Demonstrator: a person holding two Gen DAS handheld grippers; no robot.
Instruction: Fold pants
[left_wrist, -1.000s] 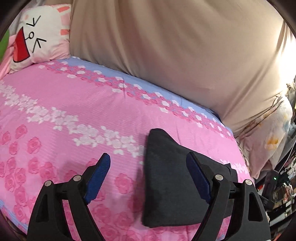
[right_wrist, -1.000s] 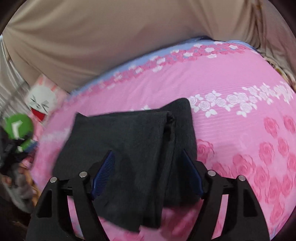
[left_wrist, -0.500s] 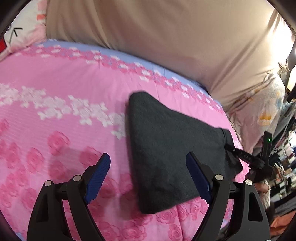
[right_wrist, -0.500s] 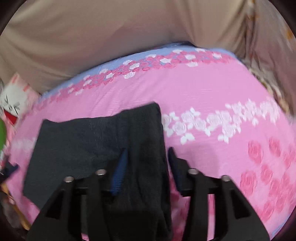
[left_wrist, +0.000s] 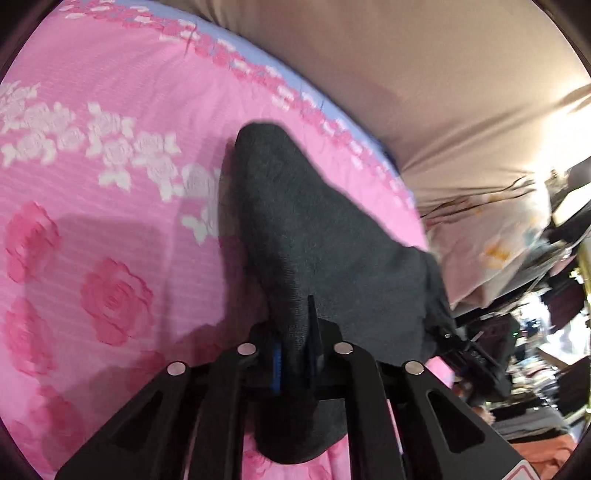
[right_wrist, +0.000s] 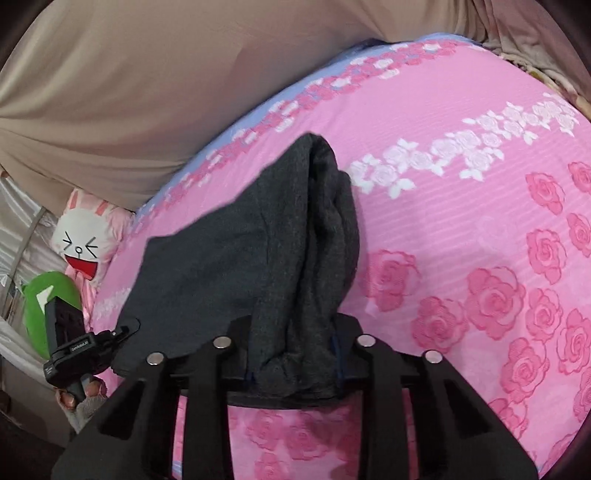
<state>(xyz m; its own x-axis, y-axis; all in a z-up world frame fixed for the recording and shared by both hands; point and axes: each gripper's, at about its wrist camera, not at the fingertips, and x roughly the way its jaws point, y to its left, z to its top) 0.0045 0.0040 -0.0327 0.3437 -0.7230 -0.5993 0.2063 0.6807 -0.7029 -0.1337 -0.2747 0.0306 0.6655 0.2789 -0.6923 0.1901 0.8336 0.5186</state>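
Observation:
Dark grey folded pants (left_wrist: 325, 229) lie on the pink rose-print bedsheet (left_wrist: 110, 184). My left gripper (left_wrist: 295, 332) is shut on their near edge, and cloth bunches between the blue pads. In the right wrist view the pants (right_wrist: 221, 266) show a thick folded edge on the right side. My right gripper (right_wrist: 295, 354) has that thick fold between its jaws, which are closing and press on it. The other gripper shows at the far corner of the pants in each view: the right gripper (left_wrist: 443, 336) and the left gripper (right_wrist: 125, 328).
A beige cover (left_wrist: 406, 74) rises behind the bed. A cartoon rabbit pillow (right_wrist: 85, 240) and a green plush (right_wrist: 48, 306) sit at one end, a floral pillow (left_wrist: 491, 236) at the other. Room clutter (left_wrist: 535, 332) lies beyond the bed's edge.
My left gripper dropped toward the bed and went from wide open to shut on the pants' edge. The right gripper's jaws narrowed onto the thick fold.

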